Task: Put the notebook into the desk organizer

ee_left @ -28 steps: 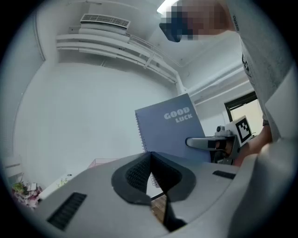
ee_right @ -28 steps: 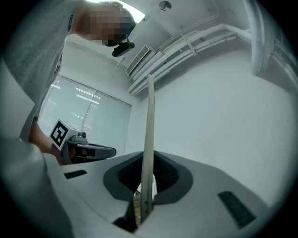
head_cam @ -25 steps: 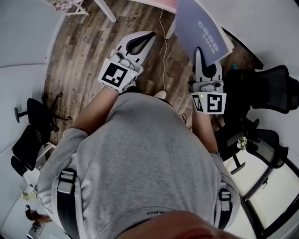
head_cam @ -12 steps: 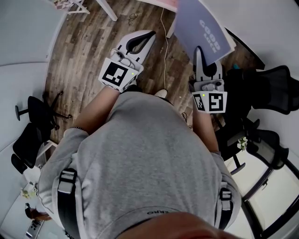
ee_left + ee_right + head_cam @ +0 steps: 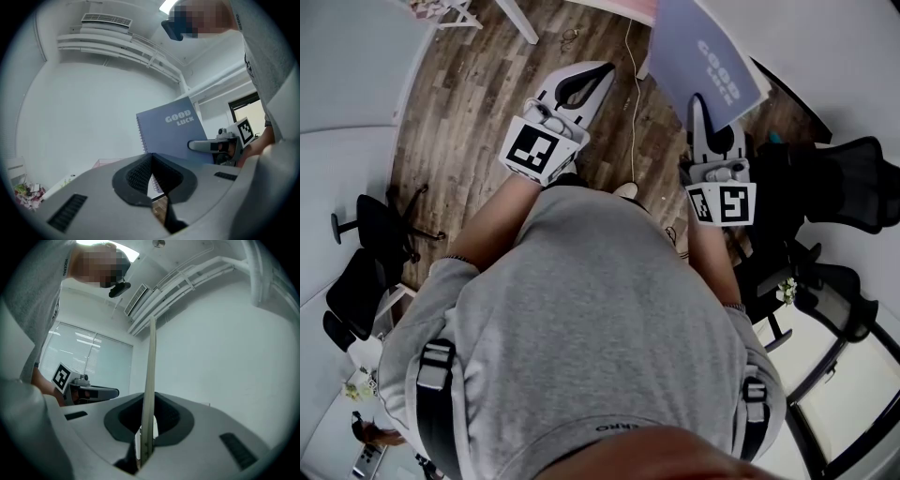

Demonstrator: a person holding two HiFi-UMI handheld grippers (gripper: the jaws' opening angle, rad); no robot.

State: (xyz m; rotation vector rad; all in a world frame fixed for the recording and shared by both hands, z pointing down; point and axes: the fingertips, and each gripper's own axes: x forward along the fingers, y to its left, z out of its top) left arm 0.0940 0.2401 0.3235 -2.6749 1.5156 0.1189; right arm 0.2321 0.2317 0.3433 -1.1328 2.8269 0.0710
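Note:
A blue-grey spiral notebook (image 5: 701, 54) with "GOOD LUCK" on its cover is held up above the wooden floor. My right gripper (image 5: 699, 103) is shut on its lower edge. The right gripper view shows the notebook (image 5: 150, 376) edge-on, a thin upright strip clamped between the pads of the right gripper (image 5: 149, 401). My left gripper (image 5: 602, 71) hangs to the left of the notebook, apart from it, its jaws closed on nothing. In the left gripper view the tips of the left gripper (image 5: 151, 156) meet, with the notebook's cover (image 5: 176, 133) behind them.
Wood-plank floor (image 5: 478, 103) lies below. Black office chairs stand at the right (image 5: 844, 178) and at the left (image 5: 370, 244). A white table leg (image 5: 514, 21) and a trailing cable (image 5: 631, 84) are ahead. A pink-edged object (image 5: 108, 162) sits low behind the left gripper.
Almost nothing: the notebook and right gripper have drifted very slightly to the right. The left gripper stays where it was.

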